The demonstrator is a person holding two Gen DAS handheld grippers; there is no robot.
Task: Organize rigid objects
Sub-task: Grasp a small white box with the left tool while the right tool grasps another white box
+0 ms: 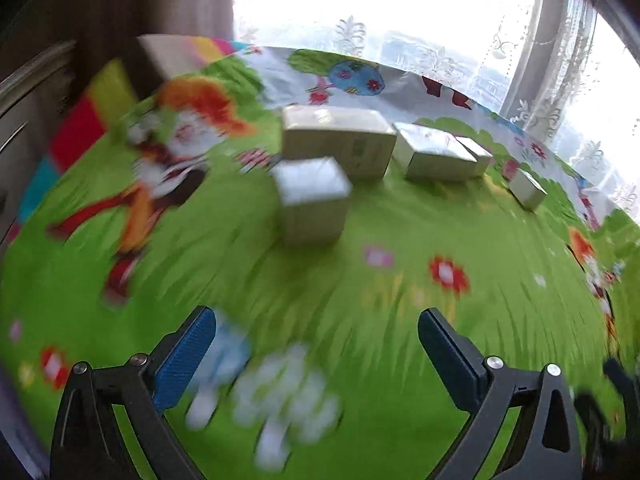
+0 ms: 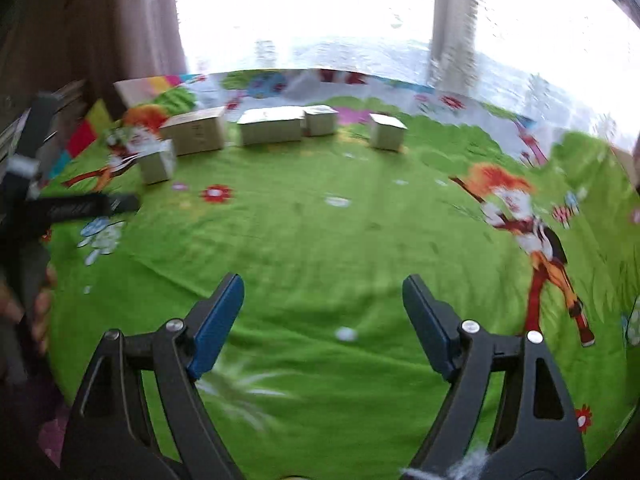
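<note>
Several pale cardboard boxes stand on a green cartoon-print cloth [image 1: 400, 240]. In the left wrist view a small cube-like box [image 1: 312, 200] is nearest. Behind it lies a larger box [image 1: 336, 140], to the right a flat box [image 1: 436, 152], and farther right a small box [image 1: 528, 188]. My left gripper [image 1: 316, 344] is open and empty, well short of the cube box. The right wrist view shows the same boxes far off: the cube box [image 2: 158, 164], the larger box [image 2: 196, 130], the flat box [image 2: 272, 126] and the lone small box [image 2: 386, 130]. My right gripper [image 2: 324, 304] is open over bare cloth, holding nothing.
A bright window with a lace curtain [image 1: 440, 52] runs behind the cloth's far edge. A brown curtain [image 1: 160, 0] hangs at the back left. A hand [image 2: 40, 312] holds the other gripper's dark body [image 2: 80, 208] at the left edge of the right wrist view. Both views are motion-blurred.
</note>
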